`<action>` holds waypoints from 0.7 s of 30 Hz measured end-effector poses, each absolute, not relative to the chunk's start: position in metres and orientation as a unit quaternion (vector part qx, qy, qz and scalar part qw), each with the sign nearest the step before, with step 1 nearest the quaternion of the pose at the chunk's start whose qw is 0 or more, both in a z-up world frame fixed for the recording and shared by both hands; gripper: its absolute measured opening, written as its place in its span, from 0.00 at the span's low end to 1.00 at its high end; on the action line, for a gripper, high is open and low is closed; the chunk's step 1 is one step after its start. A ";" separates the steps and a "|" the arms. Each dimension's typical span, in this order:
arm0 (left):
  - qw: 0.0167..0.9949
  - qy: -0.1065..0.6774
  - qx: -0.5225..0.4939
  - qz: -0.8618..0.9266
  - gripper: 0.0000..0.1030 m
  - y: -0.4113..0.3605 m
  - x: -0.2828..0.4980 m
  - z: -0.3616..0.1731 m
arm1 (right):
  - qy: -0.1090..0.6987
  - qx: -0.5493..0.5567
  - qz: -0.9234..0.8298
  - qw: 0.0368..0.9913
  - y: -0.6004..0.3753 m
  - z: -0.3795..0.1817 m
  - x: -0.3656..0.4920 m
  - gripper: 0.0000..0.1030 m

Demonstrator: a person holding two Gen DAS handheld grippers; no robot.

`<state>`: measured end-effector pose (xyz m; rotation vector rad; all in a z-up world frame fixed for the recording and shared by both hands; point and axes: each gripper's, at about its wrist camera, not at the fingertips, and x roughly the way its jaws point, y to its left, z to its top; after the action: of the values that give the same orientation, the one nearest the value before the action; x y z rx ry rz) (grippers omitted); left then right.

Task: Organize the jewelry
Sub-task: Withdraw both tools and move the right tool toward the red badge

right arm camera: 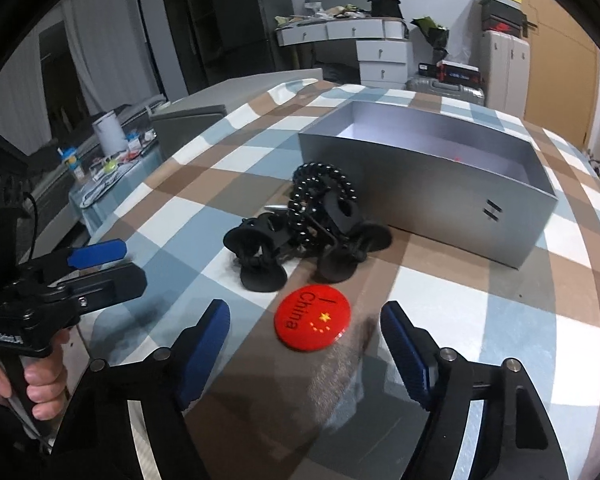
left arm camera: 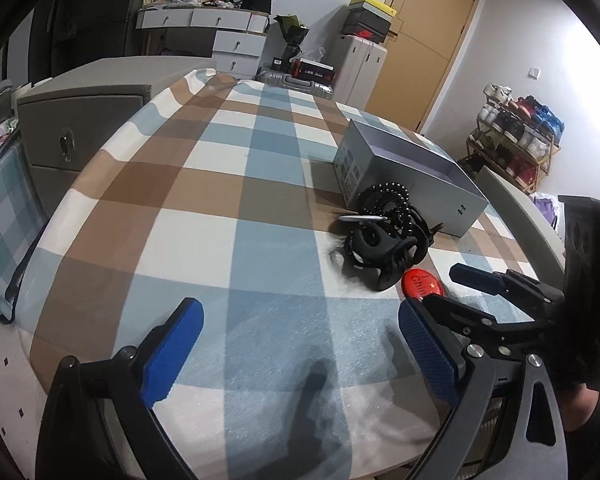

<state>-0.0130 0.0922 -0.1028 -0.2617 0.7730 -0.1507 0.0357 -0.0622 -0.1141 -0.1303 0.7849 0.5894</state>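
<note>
While both tongs hang apart and empty over the checked bench [left arm camera: 204, 216], the red badge [right arm camera: 312, 317] lies low centre in the right wrist view, between the right tongs [right arm camera: 306, 344]. The black hair-clip and bead pile [right arm camera: 308, 228] sits just above it, beside the open grey box [right arm camera: 440, 196]. Left tongs [left arm camera: 300, 352] bracket bare cloth.

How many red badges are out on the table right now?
1. The red badge lies flat on the checked cloth, just ahead of the open right gripper, in front of the black pile. More could hide underneath.
</note>
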 end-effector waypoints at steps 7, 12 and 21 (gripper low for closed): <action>0.913 0.375 -0.142 -0.067 0.93 0.103 -0.015 -0.103 | 0.386 -0.103 0.261 0.879 -0.048 -0.121 0.039 0.60; 0.912 0.378 -0.146 -0.068 0.93 0.105 -0.014 -0.104 | 0.376 -0.135 0.257 0.880 -0.039 -0.123 0.035 0.42; 0.912 0.377 -0.146 -0.077 0.93 0.102 -0.011 -0.098 | 0.359 -0.146 0.266 0.882 -0.040 -0.122 0.028 0.40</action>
<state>-0.0113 0.1015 -0.0985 -0.3006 0.7762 -0.1577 0.0281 -0.0403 -0.1225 -0.3043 0.7482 0.5543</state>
